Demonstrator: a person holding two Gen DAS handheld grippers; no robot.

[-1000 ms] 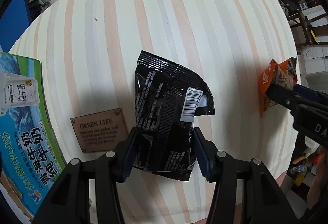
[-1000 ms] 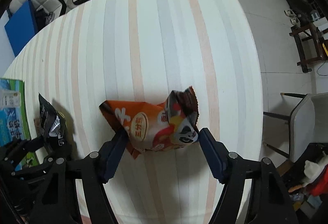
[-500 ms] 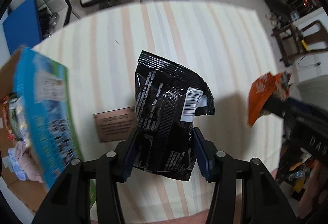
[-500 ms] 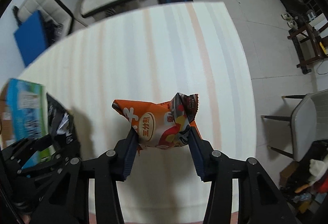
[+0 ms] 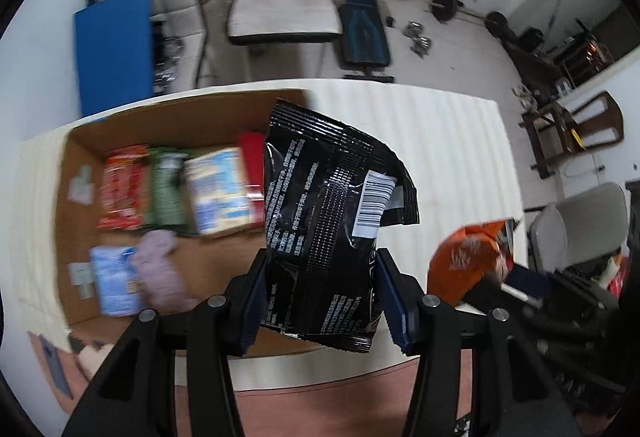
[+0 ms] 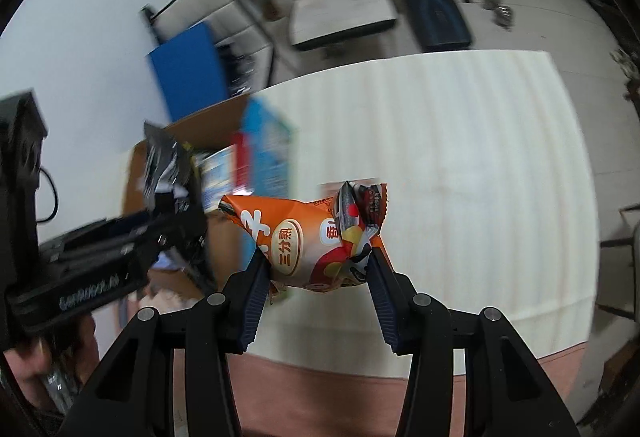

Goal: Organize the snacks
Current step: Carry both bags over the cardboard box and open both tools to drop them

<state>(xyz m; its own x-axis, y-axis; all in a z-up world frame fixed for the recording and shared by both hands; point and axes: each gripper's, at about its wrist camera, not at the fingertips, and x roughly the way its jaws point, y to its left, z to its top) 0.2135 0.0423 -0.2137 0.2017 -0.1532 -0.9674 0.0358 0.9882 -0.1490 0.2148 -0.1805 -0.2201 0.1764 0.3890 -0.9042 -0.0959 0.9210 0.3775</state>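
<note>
So the left gripper [image 5: 320,297] is clamped on the lower part of a black snack bag [image 5: 332,221], holding it up in the air right at the near right side of an open cardboard box [image 5: 192,117]. The bag's barcode side faces the camera. Inside the box you can make out a red packet [image 5: 120,197], a green one [image 5: 168,193], a light blue-and-cream pack [image 5: 218,193] and a couple more down near the front, all pretty blurry so I can't read anything on them.

The right gripper [image 6: 318,289] is squeezing an orange snack bag [image 6: 304,241] between its pads, also lifted clear of the striped desk [image 6: 460,197]. From the right wrist view, the box sits off to the left, and the left gripper [image 6: 172,205] with the black bag [image 6: 162,161] is over there just above it. A white chair [image 5: 280,9] and some weights are on the floor behind the desk.
</note>
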